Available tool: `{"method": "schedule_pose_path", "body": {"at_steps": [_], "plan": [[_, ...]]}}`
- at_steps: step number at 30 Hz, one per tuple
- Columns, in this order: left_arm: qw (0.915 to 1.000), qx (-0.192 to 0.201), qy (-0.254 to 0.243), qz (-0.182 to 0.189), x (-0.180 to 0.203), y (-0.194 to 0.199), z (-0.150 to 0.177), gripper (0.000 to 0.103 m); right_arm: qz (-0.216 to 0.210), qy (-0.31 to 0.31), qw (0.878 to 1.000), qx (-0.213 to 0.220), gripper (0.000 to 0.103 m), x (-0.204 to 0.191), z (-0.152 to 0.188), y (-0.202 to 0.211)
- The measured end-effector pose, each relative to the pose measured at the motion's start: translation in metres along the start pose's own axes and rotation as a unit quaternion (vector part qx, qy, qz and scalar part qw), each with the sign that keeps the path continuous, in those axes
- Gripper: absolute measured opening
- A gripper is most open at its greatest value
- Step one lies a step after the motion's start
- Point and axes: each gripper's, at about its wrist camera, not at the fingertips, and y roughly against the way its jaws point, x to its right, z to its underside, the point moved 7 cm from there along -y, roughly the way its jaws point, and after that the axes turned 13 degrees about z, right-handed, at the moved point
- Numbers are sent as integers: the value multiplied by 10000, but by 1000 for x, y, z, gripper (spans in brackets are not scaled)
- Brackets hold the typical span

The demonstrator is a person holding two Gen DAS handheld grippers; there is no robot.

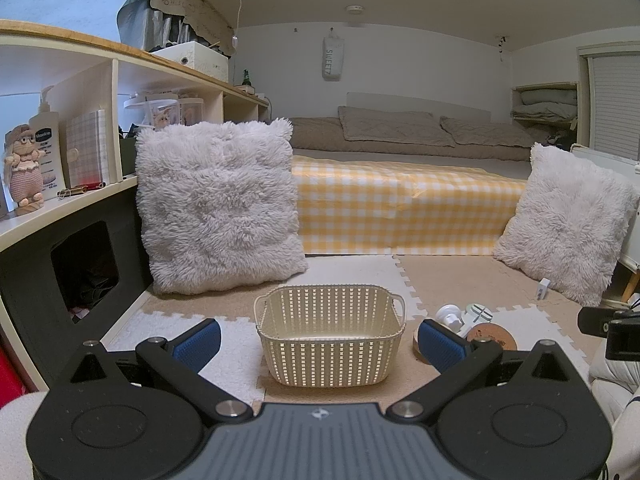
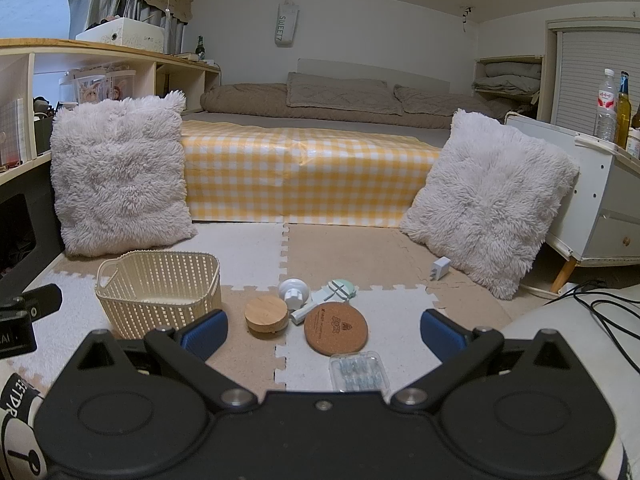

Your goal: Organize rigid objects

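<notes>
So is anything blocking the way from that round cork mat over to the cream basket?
Partly. The wooden lid sits on the floor between the cork mat and the basket. Lifted over it, the path looks clear, and the basket is empty.

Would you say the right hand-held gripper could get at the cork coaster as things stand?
Probably yes. The right hand-held gripper is open and empty, and the cork coaster lies flat on the mat right ahead between its fingers. The clear plastic case sits nearer but to the side, so the way looks free.
</notes>
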Motion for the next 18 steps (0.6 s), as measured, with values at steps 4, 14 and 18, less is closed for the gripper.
{"method": "schedule_pose_path", "body": {"at_steps": [4,14,18], "plan": [[10000,1,-3,6,0,0,0,103,2,0,10000,2,103,0,0,0],[10000,-7,49,30,0,-1,1,103,29,-38,10000,81,103,2,-2,3],[9998,-9,171,90,-1,-1,-2,103,13,-126,9998,122,103,5,-4,5]]}}
